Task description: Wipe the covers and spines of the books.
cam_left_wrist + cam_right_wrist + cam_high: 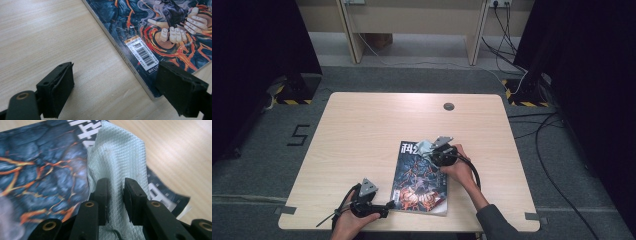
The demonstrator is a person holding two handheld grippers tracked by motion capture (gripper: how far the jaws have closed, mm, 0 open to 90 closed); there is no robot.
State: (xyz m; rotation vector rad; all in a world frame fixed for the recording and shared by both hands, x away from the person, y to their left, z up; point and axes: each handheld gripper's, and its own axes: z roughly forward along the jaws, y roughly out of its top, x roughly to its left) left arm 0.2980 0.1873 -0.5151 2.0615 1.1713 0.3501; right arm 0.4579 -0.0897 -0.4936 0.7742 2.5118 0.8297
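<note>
A magazine [419, 177] with a dark blue and orange cover lies on the wooden table [362, 135], near its front edge. My right gripper [434, 152] rests over the magazine's far right corner, shut on a pale grey-green cloth [117, 165] that drapes across the cover [37, 170]. A fold of the cloth is pinched between its black pads [132, 195]. My left gripper [387, 206] sits at the magazine's near left corner, open. In the left gripper view its jaws stand wide apart, one over bare table, the other over the corner of the magazine [150, 37] with the barcode label [143, 53].
A small round grommet [449, 106] sits in the table near its far edge. Cables [512, 60] run over the grey floor at the right. Black stands [292, 90] are at both far corners, and a wooden desk frame [412, 25] is behind.
</note>
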